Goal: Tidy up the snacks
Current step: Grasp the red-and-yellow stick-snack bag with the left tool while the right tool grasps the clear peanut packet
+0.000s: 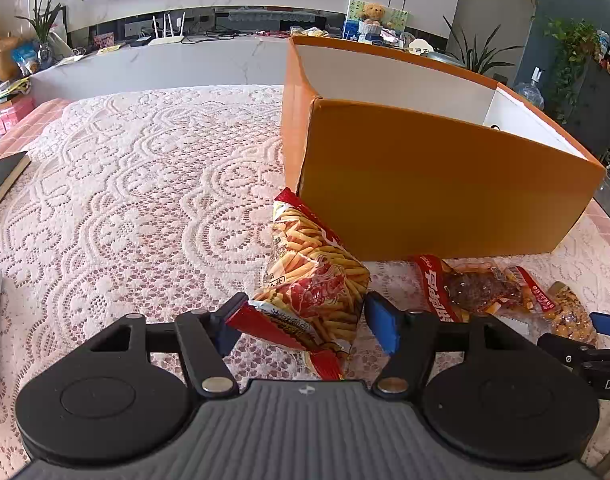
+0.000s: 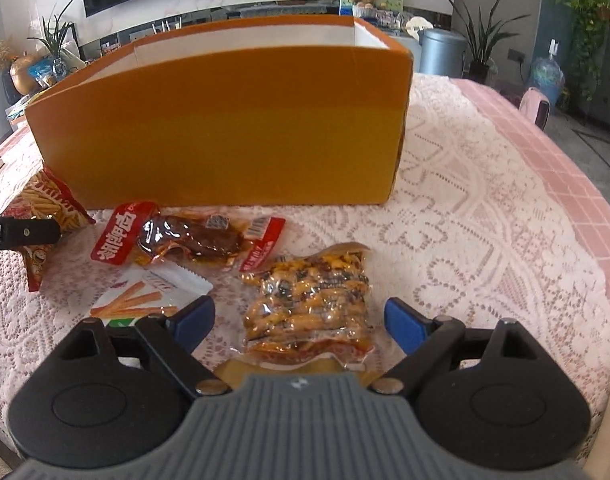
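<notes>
A red bag of fries-like sticks [image 1: 313, 276] lies on the lace cloth and leans on the corner of the orange box [image 1: 425, 200]. My left gripper [image 1: 305, 320] straddles its near end, blue pads close beside both edges, with no visible squeeze. In the right wrist view my right gripper [image 2: 299, 322] stands open around a clear pack of yellow-brown snacks [image 2: 305, 300], with a gap on each side. A red-labelled pack of dark meat [image 2: 193, 236] and a white packet picturing orange sticks [image 2: 153, 292] lie to its left. The fries bag [image 2: 53, 204] shows at far left.
The tall orange box [image 2: 225, 132] with a white inside stands open-topped just behind the snacks. A dark book [image 1: 5, 180] lies at the table's left edge. Lace-covered table [image 2: 485, 220] stretches right of the box. A white counter and plants are behind.
</notes>
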Motion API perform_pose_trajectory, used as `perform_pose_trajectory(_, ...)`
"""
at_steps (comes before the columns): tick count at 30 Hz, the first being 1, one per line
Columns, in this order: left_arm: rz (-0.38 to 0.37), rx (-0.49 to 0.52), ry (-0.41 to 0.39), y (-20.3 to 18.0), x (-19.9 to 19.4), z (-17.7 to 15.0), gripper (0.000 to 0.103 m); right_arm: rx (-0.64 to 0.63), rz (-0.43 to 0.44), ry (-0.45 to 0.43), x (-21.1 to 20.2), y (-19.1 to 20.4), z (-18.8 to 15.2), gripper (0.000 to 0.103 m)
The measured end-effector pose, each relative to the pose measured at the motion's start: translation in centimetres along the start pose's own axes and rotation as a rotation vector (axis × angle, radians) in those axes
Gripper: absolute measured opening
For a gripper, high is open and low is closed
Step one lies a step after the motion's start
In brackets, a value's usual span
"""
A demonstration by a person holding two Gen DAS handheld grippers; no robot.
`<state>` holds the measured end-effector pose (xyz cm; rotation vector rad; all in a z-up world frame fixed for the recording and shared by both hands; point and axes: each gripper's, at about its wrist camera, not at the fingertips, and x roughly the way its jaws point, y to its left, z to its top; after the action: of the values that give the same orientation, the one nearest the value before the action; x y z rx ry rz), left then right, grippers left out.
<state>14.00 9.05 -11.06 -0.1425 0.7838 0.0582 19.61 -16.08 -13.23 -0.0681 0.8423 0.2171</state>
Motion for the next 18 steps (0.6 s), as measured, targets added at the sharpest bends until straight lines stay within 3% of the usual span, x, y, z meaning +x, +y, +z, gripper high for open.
perform_pose_trajectory(5,-0.01,-0.011,-0.012,0.1,0.0,0.0,0.067,-0.018,-0.009,0.006,0.4,0.3,-0.2,0.088)
perform_pose_trajectory(18,0.026,0.01,-0.039,-0.4,-1.5,-0.1,0.054,-0.088,-0.016,-0.031,-0.5,1.0,-0.4,0.068)
